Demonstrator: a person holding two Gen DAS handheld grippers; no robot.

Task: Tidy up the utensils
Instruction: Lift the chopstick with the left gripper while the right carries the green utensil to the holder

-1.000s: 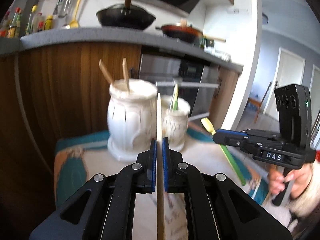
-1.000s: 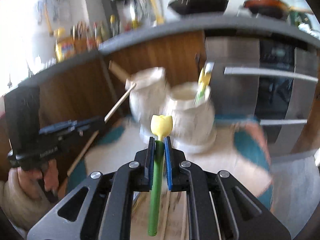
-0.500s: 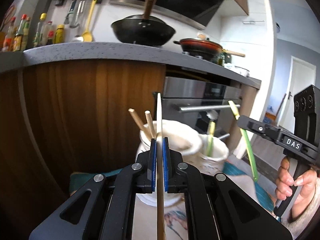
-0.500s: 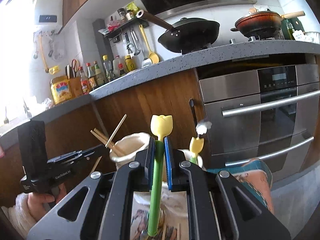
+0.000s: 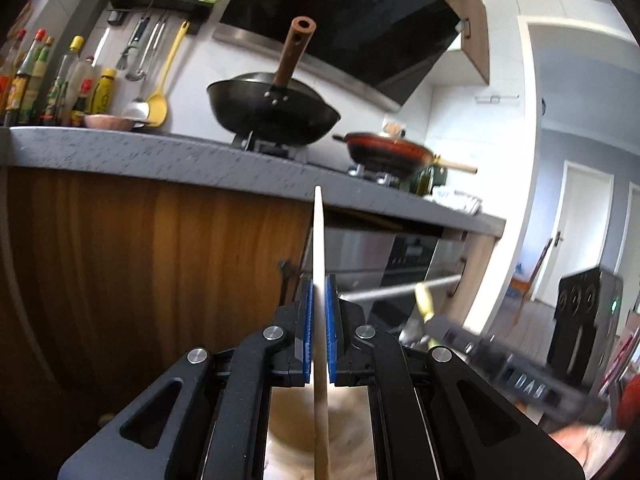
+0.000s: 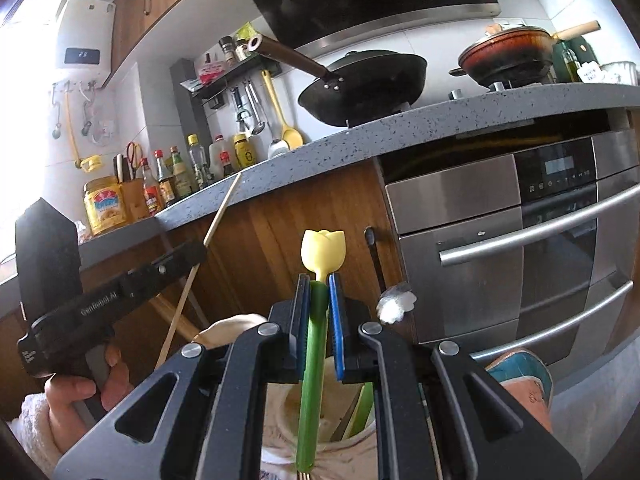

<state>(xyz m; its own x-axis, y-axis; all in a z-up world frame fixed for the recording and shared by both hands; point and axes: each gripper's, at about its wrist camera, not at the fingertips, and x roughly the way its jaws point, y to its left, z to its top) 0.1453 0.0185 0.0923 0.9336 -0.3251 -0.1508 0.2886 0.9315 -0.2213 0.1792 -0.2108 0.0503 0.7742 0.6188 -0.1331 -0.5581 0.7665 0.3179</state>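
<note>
Kitchen counter [image 5: 160, 156] and oven [image 6: 520, 240] fill the background. Above the cream holder [image 5: 304, 440], my left gripper [image 5: 319, 332] pinches a chopstick [image 5: 319, 240] upright for dropping in; my right gripper [image 6: 319, 320] clamps the tulip-topped green utensil [image 6: 322, 252] likewise over its holder [image 6: 288, 412].

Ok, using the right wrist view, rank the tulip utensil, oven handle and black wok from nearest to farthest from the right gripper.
1. Tulip utensil: clamped in the right gripper, dead centre.
2. Oven handle: to the right, on the oven front.
3. Black wok: above, up on the counter's stove.
</note>
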